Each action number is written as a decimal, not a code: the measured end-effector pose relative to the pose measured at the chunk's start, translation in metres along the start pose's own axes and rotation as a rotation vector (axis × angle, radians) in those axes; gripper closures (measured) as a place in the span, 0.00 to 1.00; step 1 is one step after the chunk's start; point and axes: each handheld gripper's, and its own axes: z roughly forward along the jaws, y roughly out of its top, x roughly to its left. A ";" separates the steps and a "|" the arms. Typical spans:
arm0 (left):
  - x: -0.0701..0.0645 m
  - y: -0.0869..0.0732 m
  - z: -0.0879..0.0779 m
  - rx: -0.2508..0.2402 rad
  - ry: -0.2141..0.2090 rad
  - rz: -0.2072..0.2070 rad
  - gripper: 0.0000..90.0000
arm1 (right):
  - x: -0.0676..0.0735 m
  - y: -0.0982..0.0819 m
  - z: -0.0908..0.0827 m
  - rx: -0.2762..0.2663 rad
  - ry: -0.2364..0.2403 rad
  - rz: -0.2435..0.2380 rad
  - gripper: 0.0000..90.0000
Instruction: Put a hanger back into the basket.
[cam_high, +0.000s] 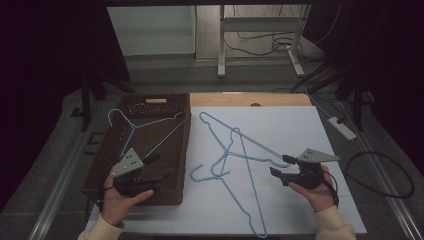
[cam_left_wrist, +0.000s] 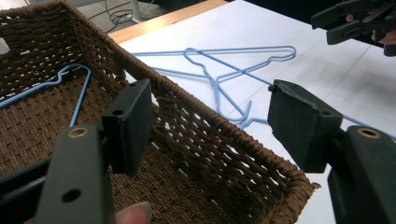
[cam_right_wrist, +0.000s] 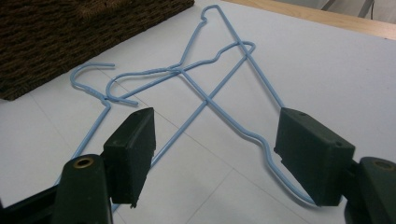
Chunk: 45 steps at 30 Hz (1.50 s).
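Note:
Two light-blue wire hangers (cam_high: 235, 150) lie crossed on the white sheet, their hooks (cam_high: 197, 175) pointing at the basket. A third blue hanger (cam_high: 150, 122) rests inside the brown wicker basket (cam_high: 186, 145) at the left. My left gripper (cam_high: 161, 166) hovers over the basket's near right corner, open and holding nothing; in the left gripper view its jaws (cam_left_wrist: 212, 116) straddle the basket wall (cam_left_wrist: 224, 140). My right gripper (cam_high: 280, 165) stands open at the right end of the hangers. In the right gripper view a hanger wire (cam_right_wrist: 254, 135) runs between its jaws (cam_right_wrist: 215, 149), close to the right pad, ungripped.
The white sheet (cam_high: 300, 130) covers a wooden table whose far edge (cam_high: 250, 99) shows. A white power strip (cam_high: 342, 127) and cables lie on the floor at the right. A desk frame (cam_high: 220, 45) stands at the back.

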 end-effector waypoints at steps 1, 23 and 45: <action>0.000 0.000 -0.001 -0.003 0.001 0.000 0.35 | 0.000 0.000 0.000 0.004 -0.003 -0.004 0.32; 0.001 -0.001 -0.004 -0.002 -0.001 -0.001 0.35 | 0.008 0.013 0.012 0.102 0.022 -0.071 0.32; 0.002 -0.001 -0.006 -0.006 -0.011 -0.003 0.35 | 0.011 0.058 0.061 0.274 0.027 -0.169 0.36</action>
